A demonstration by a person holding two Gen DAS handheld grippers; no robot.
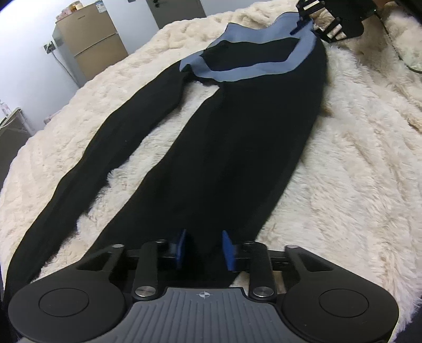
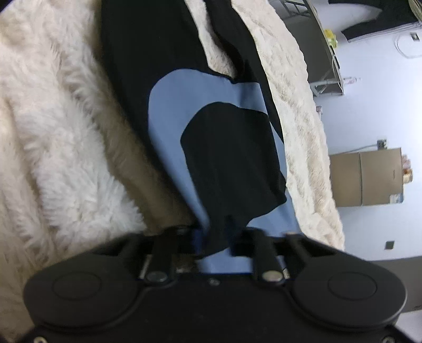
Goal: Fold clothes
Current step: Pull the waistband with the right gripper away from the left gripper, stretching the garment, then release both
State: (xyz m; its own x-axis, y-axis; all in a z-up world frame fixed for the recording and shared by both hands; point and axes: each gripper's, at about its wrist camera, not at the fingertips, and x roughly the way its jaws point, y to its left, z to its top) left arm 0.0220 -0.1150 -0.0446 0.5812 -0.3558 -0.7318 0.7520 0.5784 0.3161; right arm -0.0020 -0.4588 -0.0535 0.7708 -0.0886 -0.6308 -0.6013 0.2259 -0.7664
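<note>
Black leggings with a blue-grey waist panel lie stretched out on a cream fluffy blanket. My left gripper is shut on the cuff of the nearer leg, blue pads pinching the fabric. The other leg lies loose to the left. My right gripper is shut on the waist end, where the black and blue cloth bunches between its fingers. It also shows far off in the left wrist view.
The blanket covers a bed. A tan two-door cabinet stands by the white wall past the bed's far edge. A grey desk stands at the left. A dark door stands behind the cabinet.
</note>
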